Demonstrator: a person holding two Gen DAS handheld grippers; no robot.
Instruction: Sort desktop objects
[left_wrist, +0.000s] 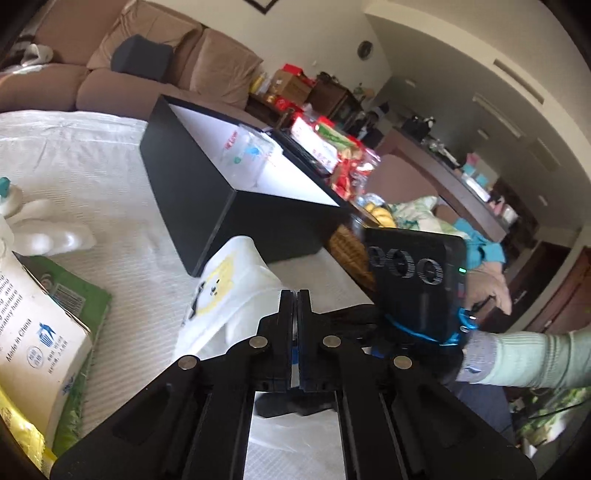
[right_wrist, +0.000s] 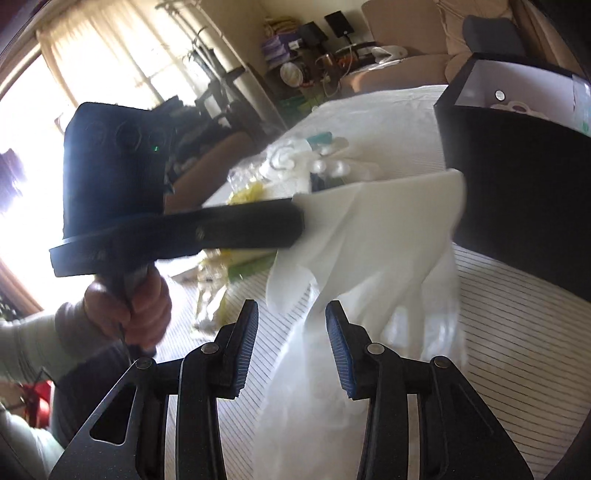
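Right wrist view is showing the left tool clenching a thin white plastic bag, which is hanging just in front of the black open-topped box with a white lining. The right tool, released and empty, is sitting below the bag over the white ribbed cloth on the counter. Pinching the drooping lower part before lifting should keep the bag from snagging on the box rim.
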